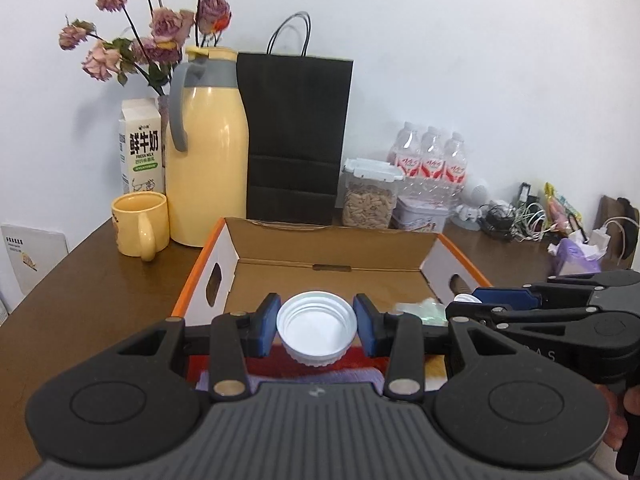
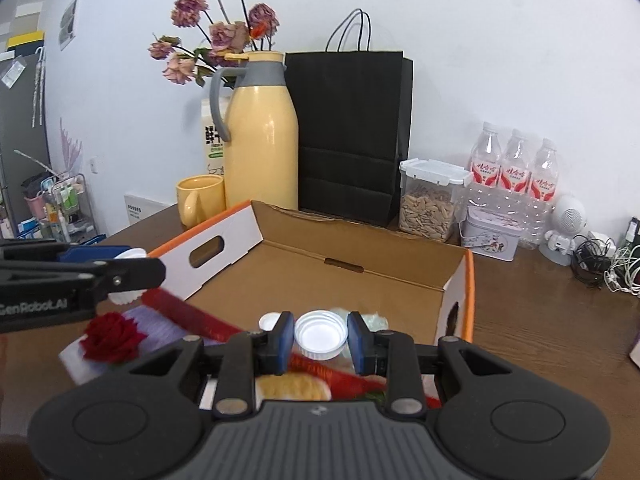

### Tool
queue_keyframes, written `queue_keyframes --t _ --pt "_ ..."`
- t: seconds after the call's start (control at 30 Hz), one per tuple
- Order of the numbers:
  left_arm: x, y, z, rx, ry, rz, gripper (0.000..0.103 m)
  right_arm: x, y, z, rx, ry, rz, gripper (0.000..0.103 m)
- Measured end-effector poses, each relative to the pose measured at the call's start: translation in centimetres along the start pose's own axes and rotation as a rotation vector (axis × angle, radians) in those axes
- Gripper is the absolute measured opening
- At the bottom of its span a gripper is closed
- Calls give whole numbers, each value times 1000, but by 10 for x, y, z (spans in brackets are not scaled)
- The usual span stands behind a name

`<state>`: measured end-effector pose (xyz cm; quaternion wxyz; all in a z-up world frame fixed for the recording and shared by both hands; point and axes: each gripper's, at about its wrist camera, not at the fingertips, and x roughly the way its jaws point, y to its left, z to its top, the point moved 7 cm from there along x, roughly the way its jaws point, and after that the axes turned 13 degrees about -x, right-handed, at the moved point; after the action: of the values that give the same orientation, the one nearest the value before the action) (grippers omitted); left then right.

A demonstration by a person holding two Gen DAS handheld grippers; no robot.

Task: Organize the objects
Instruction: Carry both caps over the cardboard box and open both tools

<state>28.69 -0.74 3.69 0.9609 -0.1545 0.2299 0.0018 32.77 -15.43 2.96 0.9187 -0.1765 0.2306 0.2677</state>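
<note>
My left gripper is shut on a wide white ribbed lid, its hollow side up, above the near end of an open cardboard box with orange edges. My right gripper is shut on a smaller white cap over the same box. Each gripper shows in the other's view: the right gripper at the right, the left gripper at the left with its lid. Inside the box lie another small white cap, a red rose and colourful packets.
Behind the box stand a yellow mug, a yellow thermos jug, a milk carton, a black paper bag, a seed container, water bottles and a tin. Tangled cables lie at the far right.
</note>
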Motion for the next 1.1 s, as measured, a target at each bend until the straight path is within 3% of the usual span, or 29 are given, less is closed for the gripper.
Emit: queue_keyframes --t 0.6,0.63,0.67,0.7,0.73,0.77,0.8,0.87,1.1 --pt "83 16 20 42 69 81 41 87 -22 6 59 60 11 28" --pt "85 16 21 47 69 86 41 88 -22 6 63 62 14 32" --pt "85 17 20 51 65 96 44 89 -22 5 69 62 18 47" --pt "86 18 20 50 63 102 58 89 -23 5 74 60 17 57" --pt "86 19 20 45 61 112 69 88 -23 5 74 58 8 77" --pt "86 21 21 37 55 123 94 87 -23 5 70 53 -5 88" --pt "84 23 22 29 40 132 103 85 -24 5 65 48 -16 89" --pt "78 25 26 20 0 139 103 82 -24 7 66 44 -24 102" --pt "64 22 33 28 -33 156 103 67 -27 7 90 43 -56 103"
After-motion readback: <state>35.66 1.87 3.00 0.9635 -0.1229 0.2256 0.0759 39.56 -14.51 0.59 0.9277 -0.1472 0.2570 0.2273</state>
